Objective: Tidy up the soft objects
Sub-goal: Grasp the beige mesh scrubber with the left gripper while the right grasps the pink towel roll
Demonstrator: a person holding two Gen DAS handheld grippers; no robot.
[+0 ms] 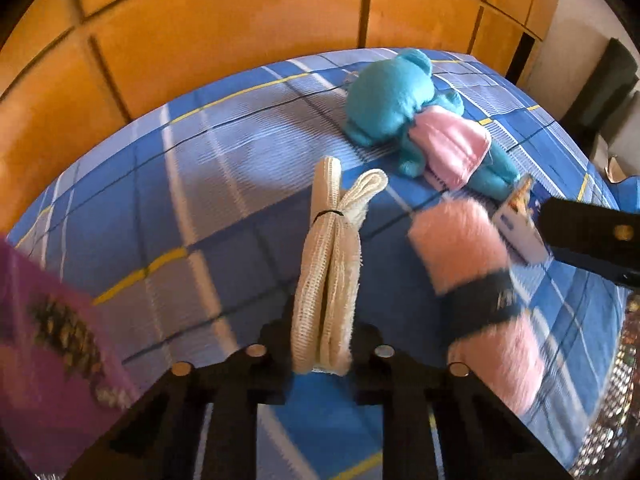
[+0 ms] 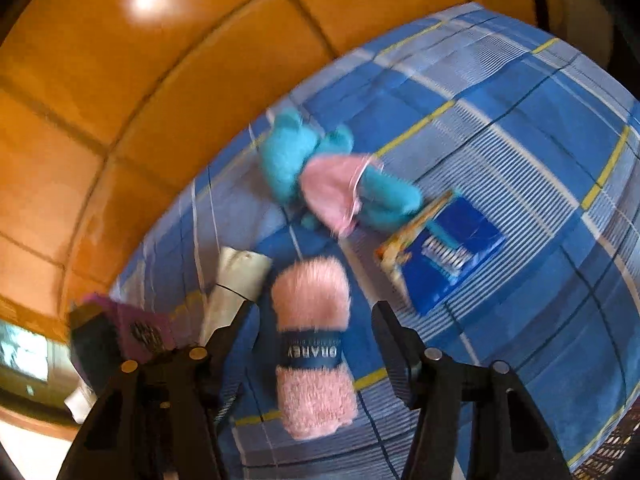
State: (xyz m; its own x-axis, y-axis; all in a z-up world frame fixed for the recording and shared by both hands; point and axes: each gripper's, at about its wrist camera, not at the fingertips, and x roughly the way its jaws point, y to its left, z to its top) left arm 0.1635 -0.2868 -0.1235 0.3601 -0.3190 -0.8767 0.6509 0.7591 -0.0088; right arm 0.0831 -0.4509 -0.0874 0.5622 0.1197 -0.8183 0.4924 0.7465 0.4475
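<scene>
A cream knitted cloth bundle (image 1: 324, 264), tied with a black band, lies lengthwise on the blue plaid bed sheet (image 1: 200, 184). My left gripper (image 1: 322, 340) is shut on its near end. The same bundle (image 2: 236, 276) shows at the left of the right wrist view. A pink fluffy yarn skein (image 2: 312, 292) with a dark label band lies between the fingers of my right gripper (image 2: 314, 312), which is open and not touching it. In the left wrist view the skein (image 1: 460, 248) is on the right. Farther back lies a turquoise teddy bear (image 1: 384, 96) (image 2: 284, 152) in a pink dress.
A blue flat box (image 2: 460, 256) (image 1: 516, 220) lies beside the bear's legs. A purple box (image 1: 44, 340) (image 2: 132, 320) sits at the near left. An orange wooden wardrobe (image 1: 220, 32) stands behind the bed. Open sheet stretches left of the bundle.
</scene>
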